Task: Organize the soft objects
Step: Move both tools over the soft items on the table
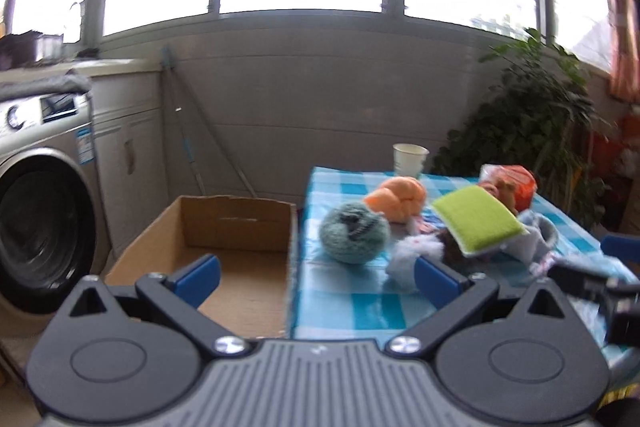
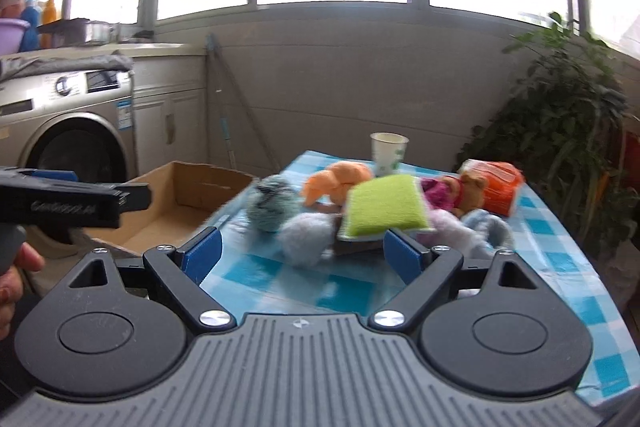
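In the middle right of both views, on the blue-checked tablecloth (image 2: 352,291), your soft objects lie heaped together, with the cardboard box (image 1: 224,227) standing open at the cloth's left edge. Your left gripper (image 1: 316,277) is spread wide and holds nothing; in its own view its blue pads frame the box wall and the near edge of the cloth. Your right gripper (image 2: 302,253) is equally wide and empty, lined up on the front of the pile.

Expect everything here to be light and yielding. The teal yarn ball (image 1: 354,233) should squash under the pads, so close across its middle. The green sponge (image 2: 384,207) lies tilted on top of the heap; it looks the stiffest piece, and pinching across its short width would likely hold best. It may slide off when a neighbour is pulled. The pale fluffy ball (image 2: 306,237) nearest your right gripper is probably slippery fur, so take a deep bite.

As for looks: behind these sit an orange plush (image 1: 400,199), a small brown bear (image 2: 472,193) with something magenta beside it, an orange packet (image 2: 500,187) at the far right of the pile, and pale blue fleecy fabric (image 2: 488,227). A paper cup (image 2: 388,153) stands upright behind the heap, near enough to topple; I judge it no part of the task.
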A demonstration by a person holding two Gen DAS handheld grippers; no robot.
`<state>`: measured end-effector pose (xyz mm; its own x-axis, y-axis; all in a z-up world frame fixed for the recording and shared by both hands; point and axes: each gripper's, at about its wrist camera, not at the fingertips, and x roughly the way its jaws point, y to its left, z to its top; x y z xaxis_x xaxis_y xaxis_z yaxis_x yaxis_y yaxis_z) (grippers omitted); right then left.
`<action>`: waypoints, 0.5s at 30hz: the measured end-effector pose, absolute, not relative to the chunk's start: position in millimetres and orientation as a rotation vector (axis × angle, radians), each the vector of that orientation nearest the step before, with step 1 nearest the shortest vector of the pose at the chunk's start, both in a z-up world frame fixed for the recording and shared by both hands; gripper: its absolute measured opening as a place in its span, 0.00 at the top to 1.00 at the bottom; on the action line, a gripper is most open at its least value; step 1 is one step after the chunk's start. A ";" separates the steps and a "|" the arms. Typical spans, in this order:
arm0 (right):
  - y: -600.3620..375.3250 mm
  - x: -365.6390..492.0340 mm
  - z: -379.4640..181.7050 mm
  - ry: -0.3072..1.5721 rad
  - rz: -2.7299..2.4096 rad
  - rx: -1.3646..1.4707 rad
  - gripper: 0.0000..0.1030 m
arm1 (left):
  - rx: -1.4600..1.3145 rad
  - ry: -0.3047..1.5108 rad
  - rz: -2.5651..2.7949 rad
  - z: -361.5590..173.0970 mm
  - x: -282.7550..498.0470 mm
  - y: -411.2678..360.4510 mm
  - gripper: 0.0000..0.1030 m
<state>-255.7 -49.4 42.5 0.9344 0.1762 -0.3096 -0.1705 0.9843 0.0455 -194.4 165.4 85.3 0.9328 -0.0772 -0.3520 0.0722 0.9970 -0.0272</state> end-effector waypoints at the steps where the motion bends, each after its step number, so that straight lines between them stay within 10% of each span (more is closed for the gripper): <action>1: -58.1 -253.8 41.0 0.320 0.160 0.036 0.00 | -0.003 0.360 -0.090 83.3 -192.6 159.5 0.01; 15: -156.7 -191.6 -20.5 0.440 -0.049 0.267 0.00 | 0.247 0.346 -0.293 49.2 -135.8 46.3 0.01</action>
